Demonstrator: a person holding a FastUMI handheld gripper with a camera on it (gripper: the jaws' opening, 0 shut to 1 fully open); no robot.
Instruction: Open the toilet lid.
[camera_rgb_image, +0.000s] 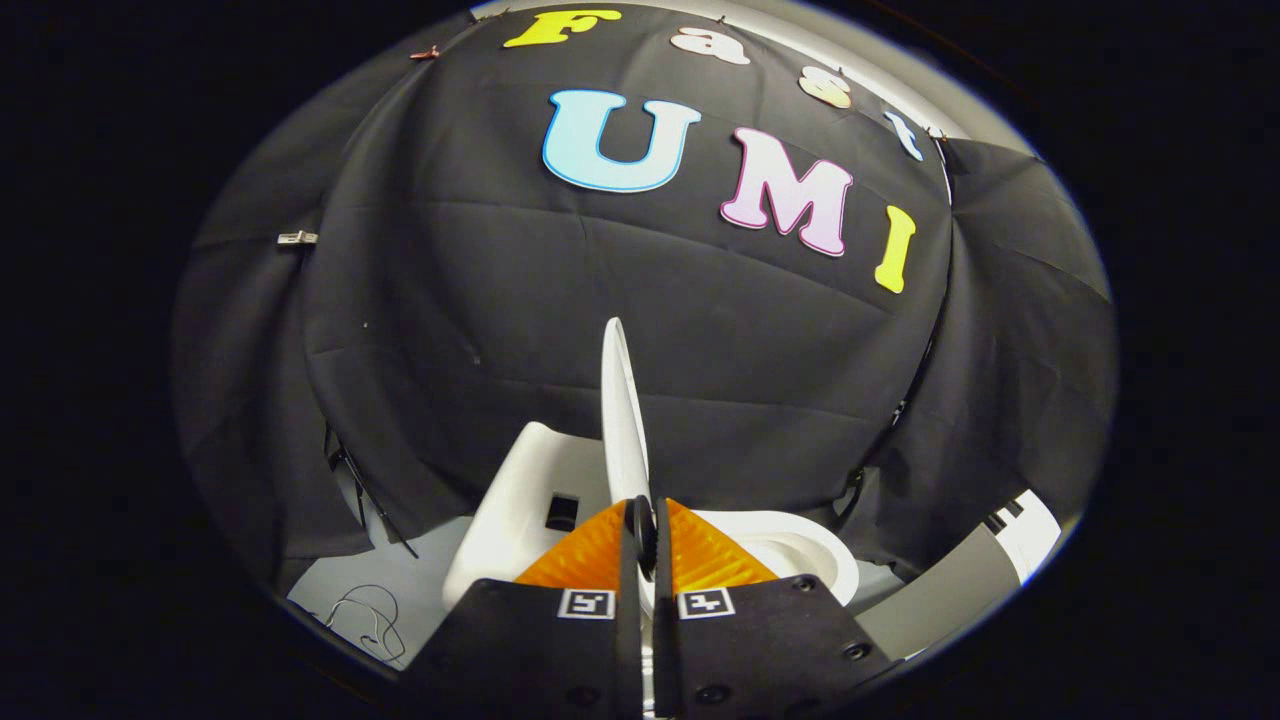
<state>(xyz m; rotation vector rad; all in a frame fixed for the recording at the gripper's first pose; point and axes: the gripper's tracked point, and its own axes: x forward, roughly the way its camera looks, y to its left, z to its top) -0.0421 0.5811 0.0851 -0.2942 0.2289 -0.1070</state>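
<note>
- Black cloth hung in creased folds as the booth's back wall, pinned along its top edge by small clips, with a separate panel of the same cloth draped off to the right.
- Below the cloth lay a pale floor, where a thin loop of wire sat near the left foot of the toilet.
- A white toilet stood just ahead of the tongs, its tank side to the left with a small dark rectangular opening in it.
- The toilet lid was raised, standing almost upright and seen nearly edge-on as a thin white blade rising straight up from between the fingers.
- To the right of the lid, the white bowl rim curved around, open to view.
- The tongs were drawn narrow, their two fingers nearly together with the lower edge of the lid running down into the slim gap between them.
- Both fingers appeared to press on the lid's edge from either side, so the tongs looked clamped onto it.
- Each finger carried a small square marker on its body, one on either side of the gap.
- A grey and white slanted object lay beyond the bowl on the right, by the foot of the side cloth; what it was could not be told.
</note>
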